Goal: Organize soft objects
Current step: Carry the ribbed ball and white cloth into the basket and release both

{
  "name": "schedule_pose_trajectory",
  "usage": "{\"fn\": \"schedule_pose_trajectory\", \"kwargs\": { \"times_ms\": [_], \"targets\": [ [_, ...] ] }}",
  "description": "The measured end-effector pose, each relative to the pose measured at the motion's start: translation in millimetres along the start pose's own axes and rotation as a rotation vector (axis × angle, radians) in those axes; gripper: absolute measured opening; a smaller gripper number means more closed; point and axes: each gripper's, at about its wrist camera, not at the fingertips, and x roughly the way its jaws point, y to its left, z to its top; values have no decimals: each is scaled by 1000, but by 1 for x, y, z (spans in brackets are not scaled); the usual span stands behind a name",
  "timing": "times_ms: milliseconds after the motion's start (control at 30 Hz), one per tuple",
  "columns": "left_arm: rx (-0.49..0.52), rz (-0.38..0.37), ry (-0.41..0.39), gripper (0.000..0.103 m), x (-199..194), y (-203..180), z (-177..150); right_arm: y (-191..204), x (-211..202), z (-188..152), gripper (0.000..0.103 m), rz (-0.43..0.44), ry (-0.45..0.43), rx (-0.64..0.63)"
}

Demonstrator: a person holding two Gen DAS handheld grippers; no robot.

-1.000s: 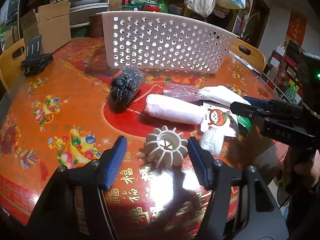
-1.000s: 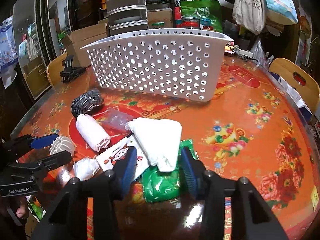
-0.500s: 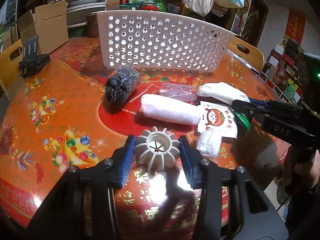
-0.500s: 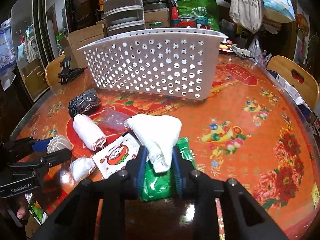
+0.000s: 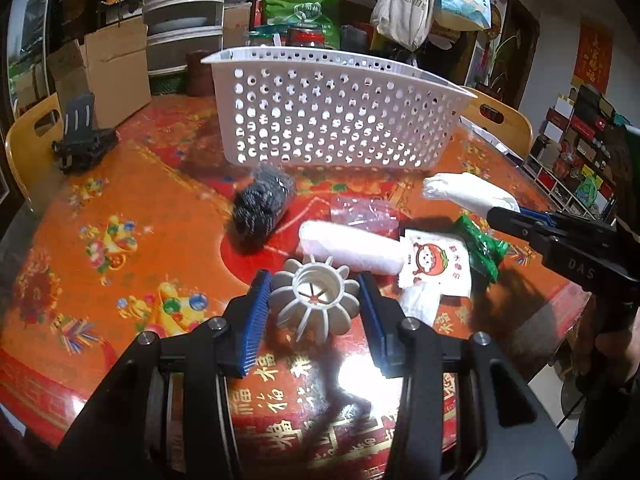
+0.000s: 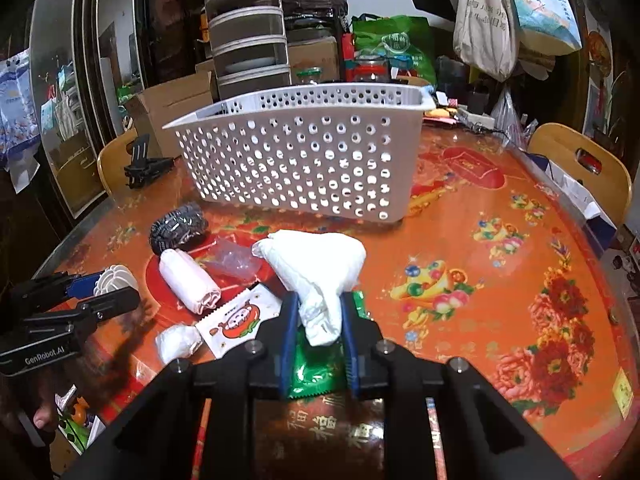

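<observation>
My left gripper [image 5: 314,296] is shut on a white ribbed flower-shaped piece [image 5: 316,300], held just above the table. My right gripper [image 6: 320,320] is shut on a folded white cloth [image 6: 320,272] and holds it off the table; it also shows in the left wrist view [image 5: 464,194]. A white perforated basket [image 5: 332,120] stands at the back, also in the right wrist view [image 6: 304,160]. On the table lie a rolled white towel [image 5: 352,246], a dark mesh scrubber [image 5: 262,208], a white snack packet [image 5: 436,264], a green packet [image 6: 316,372] and a small white wad [image 6: 176,340].
A clear plastic bag [image 5: 364,212] lies behind the towel. A black clip stand [image 5: 80,140] sits at the table's left. Cardboard boxes [image 5: 104,68] and stacked containers [image 6: 248,40] stand behind the basket. Wooden chairs [image 6: 580,168] ring the round red table [image 6: 500,280].
My left gripper closed on the flower-shaped piece and lifted it slightly. My right gripper closed on the white cloth and raised it off the green packet.
</observation>
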Motion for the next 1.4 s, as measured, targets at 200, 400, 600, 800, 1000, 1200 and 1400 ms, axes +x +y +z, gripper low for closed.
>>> {"fn": "schedule_pose_trajectory", "kwargs": {
  "times_ms": [200,400,600,800,1000,1200,1400],
  "targets": [
    [15,-9,-20,41,-9,-2,14,-1,-12,7,19,2,-24,-3],
    [26,-29,-47,41,-16,-4,37,-4,-23,20,19,-8,-49,-9],
    [23,-38,-80,41,-26,0,70,-8,-39,42,19,-9,-86,-27],
    [25,-45,-103,41,-30,3,113,-15,-50,71,19,-13,-118,-32],
    [34,-40,-128,41,-33,1,158,-16,-53,100,19,-21,-128,-65],
    [20,-30,-102,41,-16,5,202,-14,-40,133,19,-12,-101,-88],
    [7,-7,-27,41,25,7,243,-10,-3,163,19,-8,-10,-92]
  ]
}}
